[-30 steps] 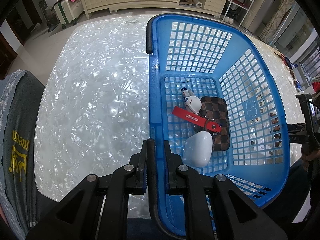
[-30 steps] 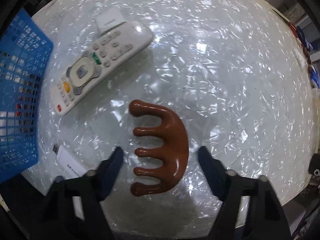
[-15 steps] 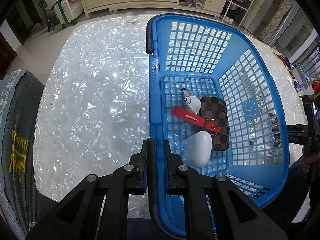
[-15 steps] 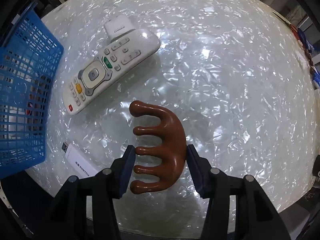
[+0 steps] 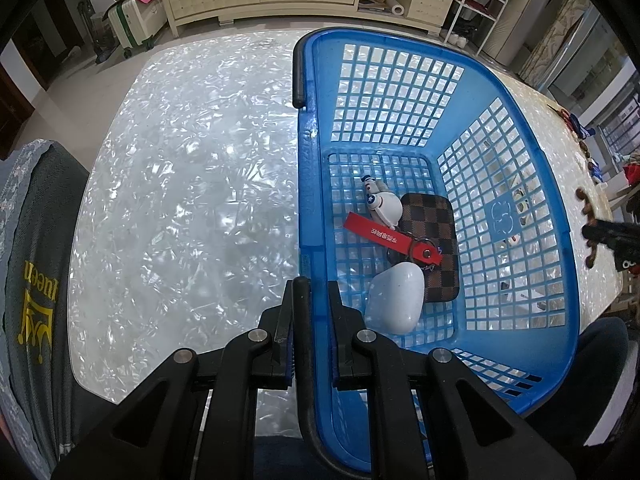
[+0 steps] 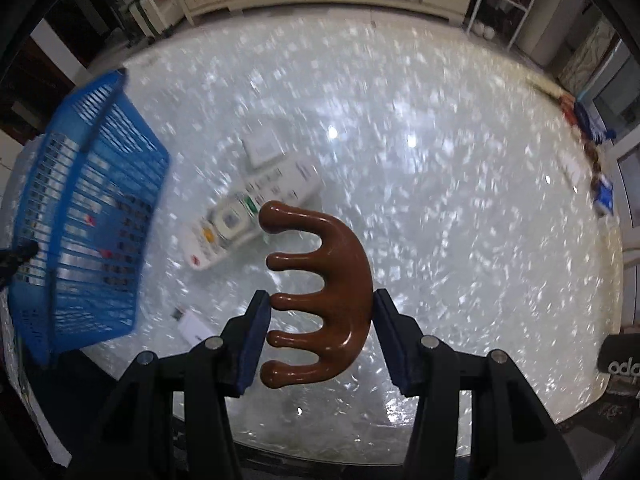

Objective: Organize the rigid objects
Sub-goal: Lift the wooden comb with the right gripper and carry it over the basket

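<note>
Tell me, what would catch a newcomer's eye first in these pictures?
Probably the brown wooden comb-shaped piece, gripped between the right gripper above the shimmering white table. Next, the bright blue basket, whose rim the left gripper pinches; inside lie a checkered wallet and a red key strap.

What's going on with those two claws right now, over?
Left gripper shut on blue basket rim. Right gripper shut on brown wooden comb, clear of table. Nothing blocking the basket.
</note>
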Demonstrator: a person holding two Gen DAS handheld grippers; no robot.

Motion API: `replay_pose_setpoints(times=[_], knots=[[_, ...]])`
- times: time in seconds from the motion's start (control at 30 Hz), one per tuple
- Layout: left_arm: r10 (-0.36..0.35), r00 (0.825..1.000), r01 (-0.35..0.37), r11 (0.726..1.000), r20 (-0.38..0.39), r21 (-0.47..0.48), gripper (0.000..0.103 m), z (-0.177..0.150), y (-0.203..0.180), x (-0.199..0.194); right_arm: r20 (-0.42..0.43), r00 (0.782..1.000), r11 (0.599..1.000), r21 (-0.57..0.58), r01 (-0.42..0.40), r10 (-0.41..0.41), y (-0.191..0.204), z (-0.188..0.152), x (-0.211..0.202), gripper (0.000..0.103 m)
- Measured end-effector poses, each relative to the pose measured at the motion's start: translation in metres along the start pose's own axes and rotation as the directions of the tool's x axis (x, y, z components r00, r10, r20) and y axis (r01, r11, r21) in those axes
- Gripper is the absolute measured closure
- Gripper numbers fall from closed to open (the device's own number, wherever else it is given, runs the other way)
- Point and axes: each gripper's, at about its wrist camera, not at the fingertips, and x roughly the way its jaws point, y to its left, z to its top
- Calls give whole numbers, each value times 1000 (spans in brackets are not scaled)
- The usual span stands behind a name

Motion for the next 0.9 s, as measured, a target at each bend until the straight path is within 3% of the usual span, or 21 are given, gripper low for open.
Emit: replay_pose_setpoints(times=[0.47, 0.63, 0.9], knots=[[-7, 1000, 7, 1000, 6, -8, 90, -1, 3, -1, 131, 989, 972, -231, -38, 70, 78, 40, -75, 54], [-12, 1000, 12, 1000, 5, -8, 90, -1, 3, -1, 146, 985, 940, -339, -35, 90, 124, 54, -84, 54], [-17, 1000, 17, 1000, 7, -5, 90, -1, 4, -1, 116, 988, 874, -485, -34, 103, 182, 60, -64, 54]])
